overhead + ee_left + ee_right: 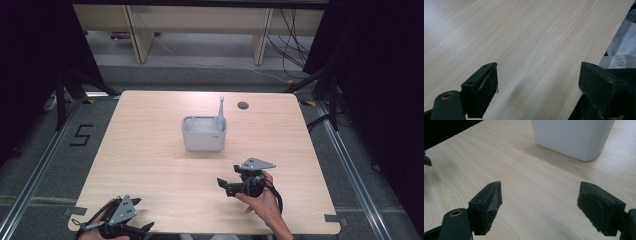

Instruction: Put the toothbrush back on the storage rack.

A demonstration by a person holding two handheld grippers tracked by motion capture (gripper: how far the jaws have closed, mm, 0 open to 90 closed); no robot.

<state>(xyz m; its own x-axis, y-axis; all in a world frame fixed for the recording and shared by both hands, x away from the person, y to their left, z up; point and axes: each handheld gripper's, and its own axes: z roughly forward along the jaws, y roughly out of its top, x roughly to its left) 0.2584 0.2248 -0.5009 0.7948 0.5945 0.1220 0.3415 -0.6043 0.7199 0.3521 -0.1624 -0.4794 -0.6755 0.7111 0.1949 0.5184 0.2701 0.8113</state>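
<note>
Smooth grey rounded bin (pixel 203 134) mid-worktop, beyond right gripper (pixel 539 207); both grippers' fingers apart, empty; left gripper (pixel 537 87) at near-left corner.

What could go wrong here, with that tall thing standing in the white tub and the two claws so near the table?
The grey brush leans against one corner of the white tub, so a knock from the right gripper, which sits close by with its jaws open, might tip it out or shove the tub. The left gripper rests at the table edge and could slip off.
</note>
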